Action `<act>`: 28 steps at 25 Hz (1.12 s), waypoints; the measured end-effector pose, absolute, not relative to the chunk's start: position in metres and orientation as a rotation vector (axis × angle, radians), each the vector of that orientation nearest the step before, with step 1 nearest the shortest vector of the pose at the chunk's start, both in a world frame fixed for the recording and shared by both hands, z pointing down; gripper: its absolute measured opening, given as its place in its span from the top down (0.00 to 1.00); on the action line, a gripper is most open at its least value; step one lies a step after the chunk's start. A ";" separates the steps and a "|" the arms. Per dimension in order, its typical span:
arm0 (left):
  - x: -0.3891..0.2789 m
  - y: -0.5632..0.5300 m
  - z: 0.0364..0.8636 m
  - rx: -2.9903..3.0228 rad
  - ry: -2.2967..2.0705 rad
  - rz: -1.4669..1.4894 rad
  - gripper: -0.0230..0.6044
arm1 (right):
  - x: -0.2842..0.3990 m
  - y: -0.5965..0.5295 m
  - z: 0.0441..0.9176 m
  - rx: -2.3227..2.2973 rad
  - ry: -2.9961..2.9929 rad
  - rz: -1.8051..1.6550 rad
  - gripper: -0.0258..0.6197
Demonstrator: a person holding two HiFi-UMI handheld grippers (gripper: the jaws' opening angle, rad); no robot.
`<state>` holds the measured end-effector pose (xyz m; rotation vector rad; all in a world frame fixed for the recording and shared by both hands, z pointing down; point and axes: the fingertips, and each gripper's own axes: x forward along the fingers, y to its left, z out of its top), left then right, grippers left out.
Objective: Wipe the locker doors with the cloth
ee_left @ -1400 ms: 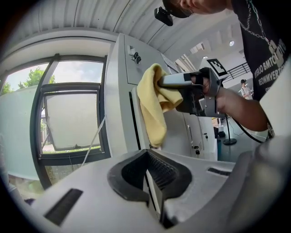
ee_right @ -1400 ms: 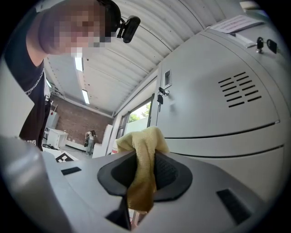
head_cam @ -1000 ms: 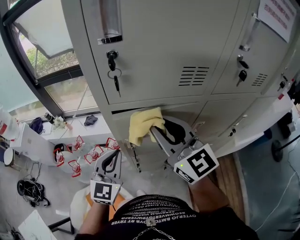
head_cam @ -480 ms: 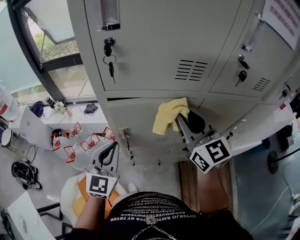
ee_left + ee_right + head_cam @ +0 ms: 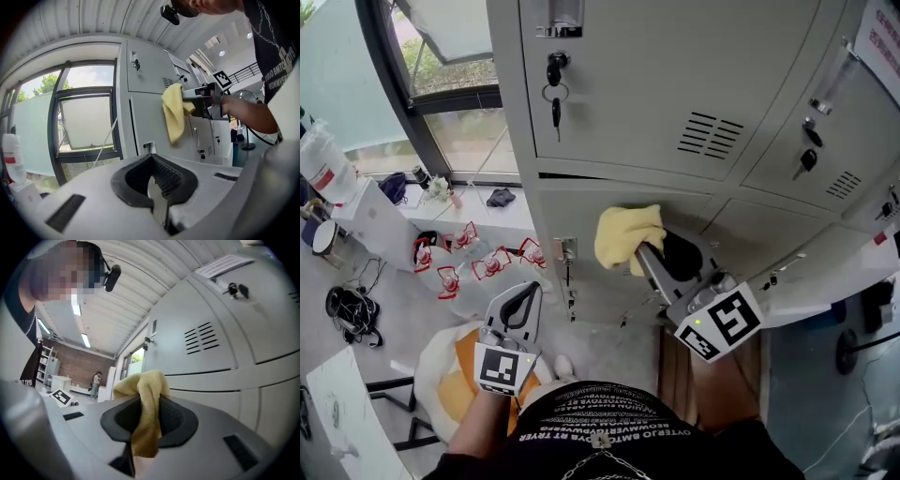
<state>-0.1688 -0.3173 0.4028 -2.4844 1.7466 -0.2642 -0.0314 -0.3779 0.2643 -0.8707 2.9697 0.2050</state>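
Observation:
A yellow cloth (image 5: pixel 625 238) is pinched in my right gripper (image 5: pixel 645 251), which presses it against the lower grey locker door (image 5: pixel 581 220) just under the seam below the upper door (image 5: pixel 675 84). In the right gripper view the cloth (image 5: pixel 145 401) bulges out between the shut jaws, close to the vented door (image 5: pixel 220 329). My left gripper (image 5: pixel 523 302) hangs low and left of the lockers, shut with nothing in it. The left gripper view shows the cloth (image 5: pixel 174 112) and the right gripper (image 5: pixel 206 96) against the locker face.
Keys (image 5: pixel 554 94) hang from the upper door's lock. A second lock with keys (image 5: pixel 807 150) is on the neighbouring door at right. A window (image 5: pixel 441 66) stands at left, with red-and-white items (image 5: pixel 478 267) and clutter on the floor below it.
The right gripper with the cloth swept right along the lower door, then came back a little to the left and down. My head view shifted. The left gripper stayed low.

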 end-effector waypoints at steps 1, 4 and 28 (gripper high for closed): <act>-0.171 -0.314 0.403 -2.481 1.758 -0.272 0.97 | -0.048 -0.372 0.268 -0.809 3.001 0.220 0.83; -0.181 -0.306 0.402 -2.462 1.791 -0.287 0.97 | -0.094 -0.367 0.288 -0.700 3.072 0.240 0.83; -0.181 -0.338 0.405 -2.567 1.610 -0.281 0.97 | -0.022 -0.422 0.340 -1.287 3.030 0.194 0.83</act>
